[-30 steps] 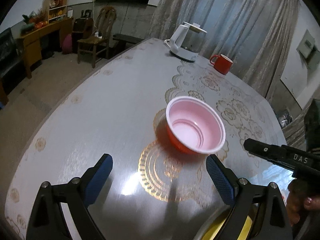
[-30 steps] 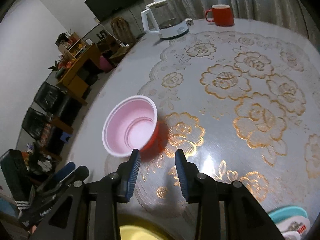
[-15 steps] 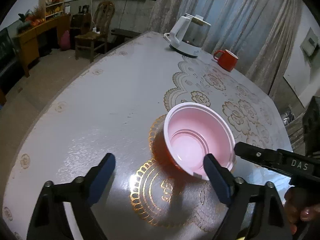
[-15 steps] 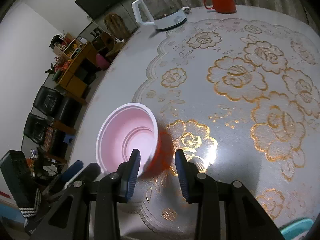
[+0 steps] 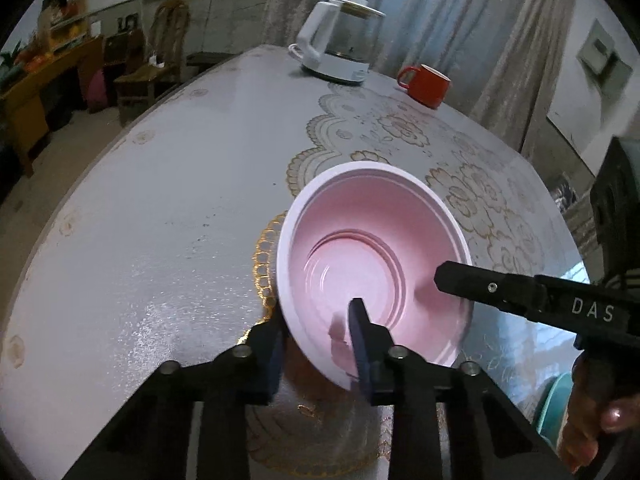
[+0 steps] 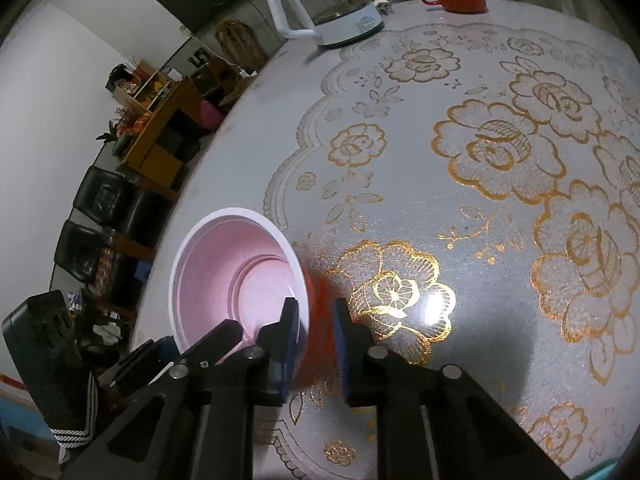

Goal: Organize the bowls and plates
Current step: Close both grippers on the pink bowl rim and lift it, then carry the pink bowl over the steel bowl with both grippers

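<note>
A bowl (image 5: 372,248), pink inside and red outside, sits tipped on the flowered tablecloth. My left gripper (image 5: 316,316) straddles its near rim, one finger outside the wall and the other inside. Its jaws are closing with the wall between them, and the pads look pressed on it. A finger (image 5: 480,286) of my right gripper reaches over the bowl's right rim. In the right wrist view the bowl (image 6: 224,272) is at lower left. My right gripper (image 6: 315,306) is shut on its wall, one pad on the pink inside and one on the red outside.
A white kettle (image 5: 336,56) and a red mug (image 5: 426,84) stand at the table's far end. A teal plate's edge (image 5: 556,404) shows at lower right, beside a person's hand (image 5: 592,432). Beyond the table's left edge are chairs and a wooden desk.
Both grippers came forward and down onto the bowl. The left jaws narrowed from wide apart to clasping the near rim, the right jaws closed on the wall, and the bowl tipped.
</note>
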### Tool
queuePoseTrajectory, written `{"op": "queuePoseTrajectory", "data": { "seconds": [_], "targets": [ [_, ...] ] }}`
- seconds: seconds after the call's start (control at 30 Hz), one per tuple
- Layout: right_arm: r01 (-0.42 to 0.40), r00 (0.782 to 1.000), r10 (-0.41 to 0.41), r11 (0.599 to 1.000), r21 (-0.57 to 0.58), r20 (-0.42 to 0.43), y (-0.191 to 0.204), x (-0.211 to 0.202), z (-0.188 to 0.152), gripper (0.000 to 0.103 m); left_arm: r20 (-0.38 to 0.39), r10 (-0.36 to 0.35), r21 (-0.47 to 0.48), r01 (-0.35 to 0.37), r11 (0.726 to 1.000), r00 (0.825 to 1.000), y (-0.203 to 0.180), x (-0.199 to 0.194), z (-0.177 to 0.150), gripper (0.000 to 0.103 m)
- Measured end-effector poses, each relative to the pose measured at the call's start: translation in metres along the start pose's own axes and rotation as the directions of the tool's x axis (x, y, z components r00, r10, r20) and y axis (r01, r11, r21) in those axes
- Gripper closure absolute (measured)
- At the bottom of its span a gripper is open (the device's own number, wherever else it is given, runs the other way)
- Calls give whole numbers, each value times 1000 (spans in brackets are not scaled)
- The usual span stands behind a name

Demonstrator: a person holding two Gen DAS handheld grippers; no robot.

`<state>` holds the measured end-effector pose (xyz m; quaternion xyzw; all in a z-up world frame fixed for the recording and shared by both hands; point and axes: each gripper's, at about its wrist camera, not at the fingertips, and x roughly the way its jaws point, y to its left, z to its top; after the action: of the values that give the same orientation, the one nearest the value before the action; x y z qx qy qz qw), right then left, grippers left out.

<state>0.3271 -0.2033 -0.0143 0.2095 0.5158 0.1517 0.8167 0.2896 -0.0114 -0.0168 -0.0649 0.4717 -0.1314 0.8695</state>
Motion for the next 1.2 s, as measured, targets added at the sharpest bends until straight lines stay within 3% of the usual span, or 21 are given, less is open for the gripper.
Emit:
{"op": "queuePoseTrajectory", "data": {
  "seconds": [0.1,0.43,1.2],
  "targets": [
    [4,1000,-4,1000,-14,14,4,-3,-2,90,21,11,32,-12,999,1000,-6,-5,-3,83],
    [20,998,-17,999,-39,64,14,-27,-13,90,96,6,45,-11,999,995,-16,-42,-17,83],
    [-1,987,11,998,-63,160,29,-101,-80,90,138,-26,75,15,997,990,-47,-113,-78,83]
  ]
}}
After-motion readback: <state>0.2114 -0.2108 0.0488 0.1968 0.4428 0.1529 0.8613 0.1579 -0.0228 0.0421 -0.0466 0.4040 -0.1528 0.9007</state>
